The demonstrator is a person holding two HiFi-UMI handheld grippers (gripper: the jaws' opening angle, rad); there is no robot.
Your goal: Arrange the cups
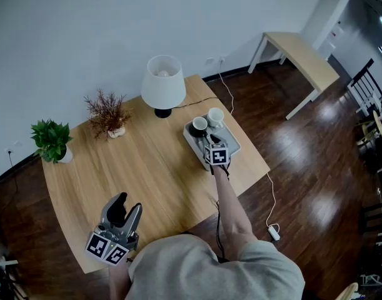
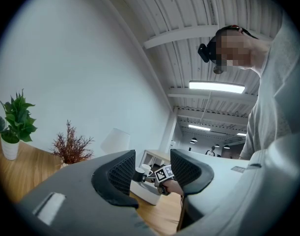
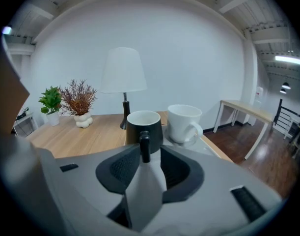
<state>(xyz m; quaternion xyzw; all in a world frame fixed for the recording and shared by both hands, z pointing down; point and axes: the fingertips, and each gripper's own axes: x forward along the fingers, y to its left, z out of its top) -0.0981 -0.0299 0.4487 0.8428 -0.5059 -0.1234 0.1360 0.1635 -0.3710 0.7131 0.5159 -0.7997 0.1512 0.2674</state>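
On the table, the tray is lying along the right edge toward the far right corner, with the left cup and the right cup standing side by side in its far end. The lamp is standing at the far edge just behind and left of the tray, the dried plant is sitting left of the lamp, and the potted plant is sitting at the far left corner. The right gripper is hovering over the tray with the left cup's handle between its jaws, while the left gripper is hanging over the near left corner.
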